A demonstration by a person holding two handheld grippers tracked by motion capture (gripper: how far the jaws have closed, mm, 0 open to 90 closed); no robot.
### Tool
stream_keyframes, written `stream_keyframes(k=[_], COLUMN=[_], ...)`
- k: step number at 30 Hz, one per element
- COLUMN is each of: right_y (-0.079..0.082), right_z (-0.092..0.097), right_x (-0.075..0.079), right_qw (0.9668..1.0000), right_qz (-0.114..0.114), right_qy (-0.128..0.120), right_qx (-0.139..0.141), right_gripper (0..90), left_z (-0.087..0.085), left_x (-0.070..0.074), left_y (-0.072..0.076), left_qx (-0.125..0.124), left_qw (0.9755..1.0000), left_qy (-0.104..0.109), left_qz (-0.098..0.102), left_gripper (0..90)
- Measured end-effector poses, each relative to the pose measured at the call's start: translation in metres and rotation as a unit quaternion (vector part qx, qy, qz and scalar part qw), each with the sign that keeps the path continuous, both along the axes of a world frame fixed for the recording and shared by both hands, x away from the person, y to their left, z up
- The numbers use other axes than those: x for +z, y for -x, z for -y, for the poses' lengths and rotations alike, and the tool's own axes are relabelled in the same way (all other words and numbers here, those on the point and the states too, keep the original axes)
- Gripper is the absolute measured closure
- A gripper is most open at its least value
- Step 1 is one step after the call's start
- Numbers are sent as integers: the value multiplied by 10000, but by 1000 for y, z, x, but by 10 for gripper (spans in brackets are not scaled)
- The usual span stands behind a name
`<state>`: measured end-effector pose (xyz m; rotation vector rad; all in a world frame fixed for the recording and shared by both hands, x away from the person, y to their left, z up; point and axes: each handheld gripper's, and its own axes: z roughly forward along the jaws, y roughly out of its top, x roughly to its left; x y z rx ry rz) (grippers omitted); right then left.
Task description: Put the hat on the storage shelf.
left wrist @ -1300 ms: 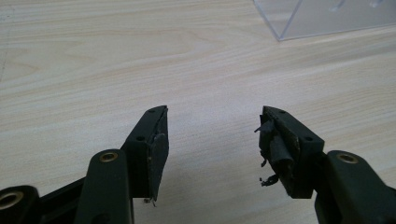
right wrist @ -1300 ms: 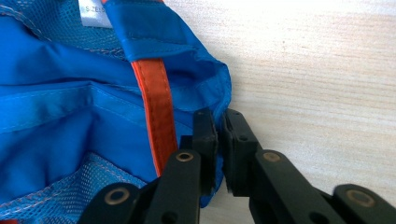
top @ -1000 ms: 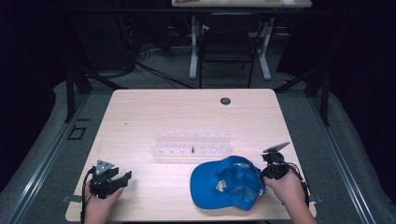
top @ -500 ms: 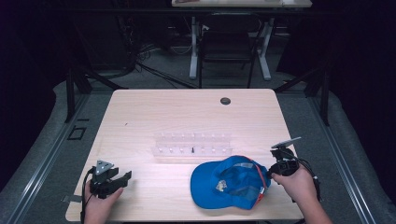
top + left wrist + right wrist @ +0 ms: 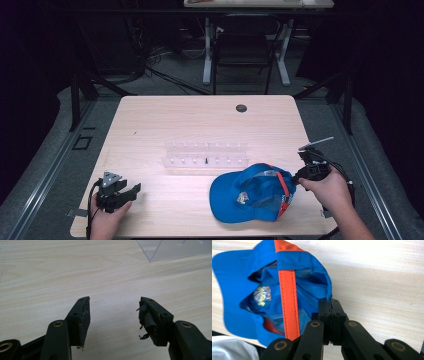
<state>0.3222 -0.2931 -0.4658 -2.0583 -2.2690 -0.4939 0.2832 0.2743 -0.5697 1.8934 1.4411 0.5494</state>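
Right gripper view: right hand-held gripper (image 5: 329,302) pinches the blue fabric cap (image 5: 262,290) at its rim, lifting step. Next: raise clear of wooden desk (image 5: 382,280). Left hand-held gripper (image 5: 113,312) idles wide.

Cap (image 5: 250,200) blue, orange strap; claws black; table (image 5: 200,125) pale wood grain.

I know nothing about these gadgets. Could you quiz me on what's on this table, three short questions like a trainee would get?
1. True or false: the right gripper is clamped on the rim of the blue cap.
2. Which stands open over bare wood: the left gripper or the right?
3. What lies beyond the cap, toward the middle of the table: A) a clear plastic rack, B) a red bowl, C) a book?

Key: 1 true; 2 the left gripper; 3 A.
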Motion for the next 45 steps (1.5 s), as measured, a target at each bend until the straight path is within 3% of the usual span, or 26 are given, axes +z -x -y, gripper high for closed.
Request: stream_keyframes(k=[9,10,11,14,16,23,31,35,39,40,42,45], right_y=[1,0,1,0,-1,-3,-5,-6,-5,-6,-7,-6], right_z=[-2,-2,-5,-6,-6,-7,-5,-3,-6,-7,-6,-13], right_x=[15,18,18,23,25,33,39,44,47,50,52,59], right_qw=[9995,9992,9992,9981,9981,9934,9899,9845,9823,9802,9807,9806], right_qz=[15,-53,24,-38,-84,-190,-315,-488,-481,-545,-582,-436], right_qy=[-301,-359,-405,-604,-596,-1134,-1382,-1685,-1804,-1898,-1865,-1909], right_qx=[34,172,31,93,153,29,-40,49,-108,-137,-4,-128], right_gripper=[897,897,897,897,898,898,898,898,898,897,897,897], left_z=[0,0,0,0,0,0,0,0,0,0,0,0], left_x=[0,0,0,0,0,0,0,0,0,0,0,0], left_y=[0,0,0,0,0,1,1,1,1,1,1,1], left_qx=[-1,0,0,3,-3,1,11,11,9,10,11,8], left_qw=[10000,10000,10000,10000,10000,10000,10000,10000,10000,10000,10000,10000], left_qy=[17,31,30,28,21,31,21,15,19,23,20,32], left_qz=[18,23,24,21,16,27,30,30,37,40,30,36], left_gripper=[426,426,426,426,426,426,426,426,425,426,426,426])
